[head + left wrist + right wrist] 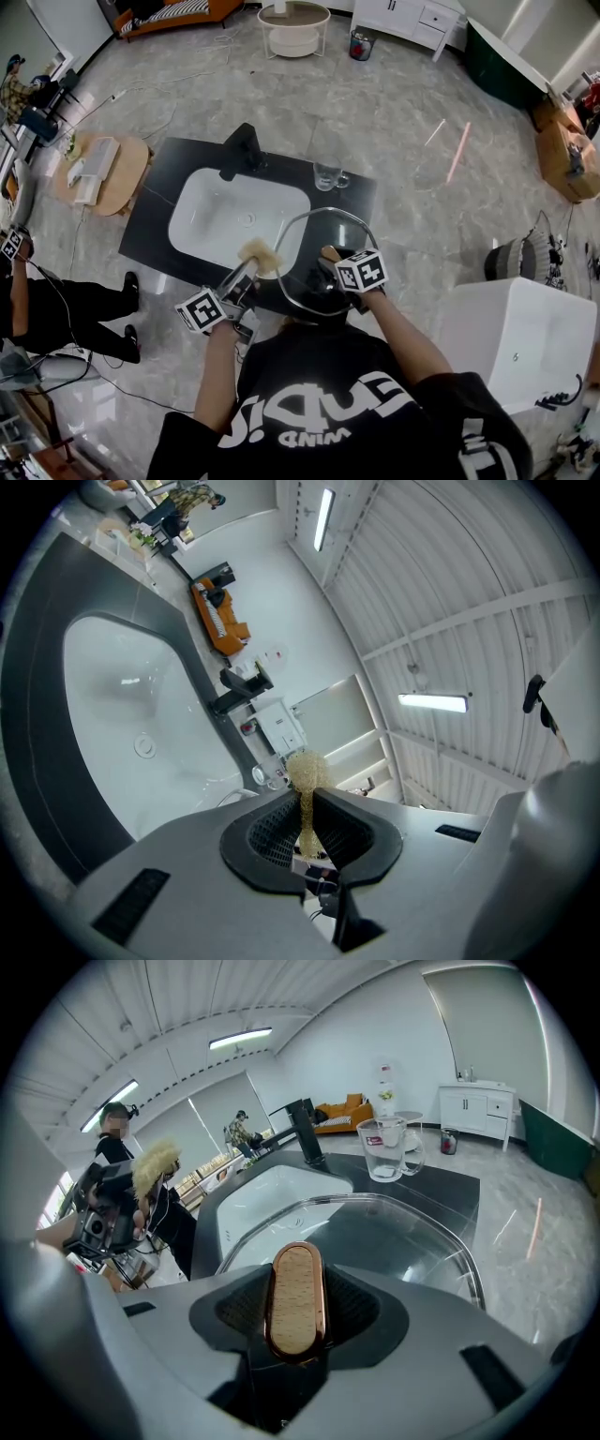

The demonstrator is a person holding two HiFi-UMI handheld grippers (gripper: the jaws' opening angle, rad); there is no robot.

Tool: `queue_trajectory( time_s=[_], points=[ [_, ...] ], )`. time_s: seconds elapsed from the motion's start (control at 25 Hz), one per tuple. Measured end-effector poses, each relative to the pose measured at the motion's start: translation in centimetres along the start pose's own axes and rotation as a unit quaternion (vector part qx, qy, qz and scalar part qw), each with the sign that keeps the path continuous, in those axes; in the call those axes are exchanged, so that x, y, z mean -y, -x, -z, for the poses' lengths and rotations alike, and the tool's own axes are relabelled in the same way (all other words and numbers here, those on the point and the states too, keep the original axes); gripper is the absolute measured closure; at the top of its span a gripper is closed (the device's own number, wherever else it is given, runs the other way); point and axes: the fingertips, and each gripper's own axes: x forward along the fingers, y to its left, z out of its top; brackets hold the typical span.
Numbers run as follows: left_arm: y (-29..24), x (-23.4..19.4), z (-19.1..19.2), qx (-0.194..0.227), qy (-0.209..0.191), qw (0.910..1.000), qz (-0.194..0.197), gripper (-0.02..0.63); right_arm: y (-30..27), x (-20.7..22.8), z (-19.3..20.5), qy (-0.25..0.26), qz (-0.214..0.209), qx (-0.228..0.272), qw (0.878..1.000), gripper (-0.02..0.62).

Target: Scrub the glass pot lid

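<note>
- Clamping its fingers on the wooden handle (pixel 294 1274), the right gripper (pixel 296 1309) holds the glass pot lid (pixel 314 281), which spreads ahead of them beside the sink (pixel 234 220)
- Left gripper (pixel 307 806) fingers pinch a yellow scrubber (pixel 306 769) poking beyond their tips; scrubbing seems yet to start
- Only the head view shows scrubber near lid; contact unclear
</note>
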Motion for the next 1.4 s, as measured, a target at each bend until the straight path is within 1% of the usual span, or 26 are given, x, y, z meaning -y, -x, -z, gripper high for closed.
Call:
queue_trajectory(
  time_s=[0.04,0.16,0.32,0.4,0.52,0.56,0.64,0.68,0.8,0.84,0.92,1.0,1.08,1.12,1.2,1.28,1.36,1.4],
  points=[
    [0.0,0.0,0.0,0.000,0.000,1.0000,-0.001,0.563,-0.1,0.0,0.1,-0.003,-0.001,0.001,1.000,0.426],
    [-0.5,0.7,-0.1,0.002,0.000,0.9997,0.025,0.563,-0.3,0.1,0.2,-0.005,0.003,0.001,1.000,0.426],
    [-0.7,0.6,0.0,0.000,0.000,0.9996,0.027,0.563,-0.6,0.2,0.5,-0.001,0.008,-0.003,1.000,0.426],
    [-0.7,0.2,0.1,-0.002,0.008,0.9998,0.018,0.563,-0.7,0.2,0.5,0.002,0.008,-0.002,1.000,0.426],
    [-0.4,-0.9,0.5,-0.008,0.021,0.9997,-0.012,0.563,-0.7,0.2,0.4,0.010,0.016,0.001,1.000,0.426],
    [-0.6,-0.9,0.5,-0.009,0.018,0.9997,-0.011,0.563,-0.7,0.2,0.3,0.014,0.020,0.002,1.000,0.426],
    [-1.1,-0.1,0.4,-0.008,0.009,0.9999,0.011,0.563,-0.4,0.2,-0.1,0.024,0.027,0.011,0.999,0.425],
    [-1.3,0.0,0.4,-0.009,0.007,0.9998,0.016,0.563,-0.2,0.1,-0.5,0.027,0.028,0.019,0.999,0.418],
    [-1.0,-0.9,0.7,-0.017,0.005,0.9997,-0.014,0.563,0.5,-0.2,-1.9,0.034,0.028,0.040,0.998,0.397],
    [-1.1,-0.7,0.6,-0.017,0.005,0.9998,-0.008,0.563,0.6,-0.3,-2.2,0.037,0.027,0.043,0.998,0.393],
    [-1.6,0.2,0.5,-0.012,0.005,0.9997,0.021,0.563,0.9,-0.5,-2.6,0.042,0.025,0.047,0.998,0.391],
    [-1.8,0.6,0.5,-0.012,0.003,0.9995,0.028,0.563,1.4,-0.7,-2.9,0.045,0.022,0.052,0.997,0.391],
    [-1.8,0.6,0.5,-0.015,-0.011,0.9996,0.021,0.563,2.3,-0.9,-3.4,0.046,0.022,0.064,0.997,0.393],
    [-1.9,0.6,0.5,-0.017,-0.023,0.9995,0.014,0.563,2.9,-1.0,-3.7,0.046,0.024,0.072,0.996,0.404],
    [-1.9,0.5,0.5,-0.022,-0.051,0.9985,-0.003,0.563,4.4,-1.0,-4.4,0.044,0.029,0.094,0.994,0.466],
    [-2.1,1.1,0.4,-0.024,-0.082,0.9962,-0.016,0.563,6.1,-0.9,-5.1,0.042,0.034,0.120,0.991,0.498],
    [-2.3,1.6,0.4,-0.027,-0.118,0.9922,-0.028,0.563,8.0,-0.9,-5.8,0.039,0.039,0.152,0.987,0.538],
    [-2.4,1.9,0.4,-0.028,-0.137,0.9897,-0.033,0.563,9.0,-0.9,-6.1,0.038,0.043,0.167,0.984,0.547]
  ],
)
